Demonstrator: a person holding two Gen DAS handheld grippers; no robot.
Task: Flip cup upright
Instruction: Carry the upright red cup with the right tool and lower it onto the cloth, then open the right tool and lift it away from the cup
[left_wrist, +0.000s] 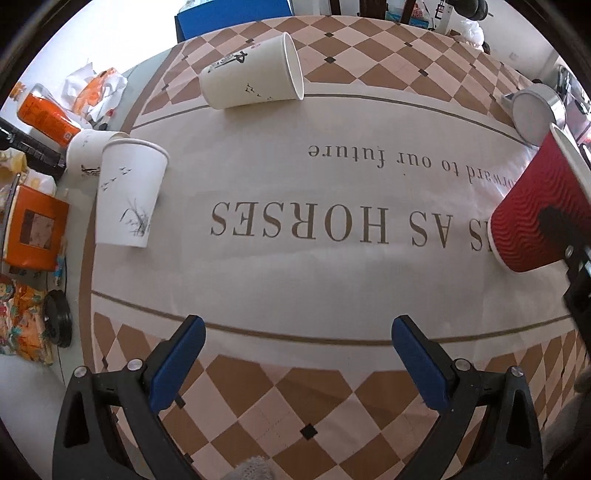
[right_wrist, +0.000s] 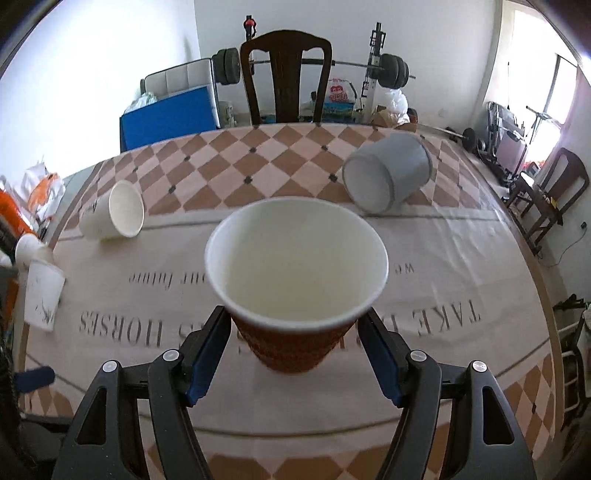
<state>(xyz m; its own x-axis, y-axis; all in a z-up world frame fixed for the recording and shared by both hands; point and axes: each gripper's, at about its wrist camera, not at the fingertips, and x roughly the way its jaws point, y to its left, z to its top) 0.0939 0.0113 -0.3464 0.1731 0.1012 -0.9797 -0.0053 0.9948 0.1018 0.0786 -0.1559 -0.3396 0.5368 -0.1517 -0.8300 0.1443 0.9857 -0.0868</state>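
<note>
Five cups on the desk (right_wrist: 461, 258) w/ a checkered printed cloth: 1 red ribbed paper cup (right_wrist: 295, 288), 3 white paper cups, 1 grey cup (right_wrist: 388, 171). Red cup sits mouth-up, tilted, between the right gripper (right_wrist: 295, 345) jaws, which clamp its lower body. One white cup lying on its side (left_wrist: 255, 74); one white cup mouth-down (left_wrist: 127, 192) at desk's left edge, another just behind it. Grey cup also on its side. Left gripper (left_wrist: 295, 362): jaws wide open, holding nothing, over the cloth.

Left gripper (left_wrist: 299, 354), right gripper (right_wrist: 295, 350), black frames, blue pads, silver screws
</note>
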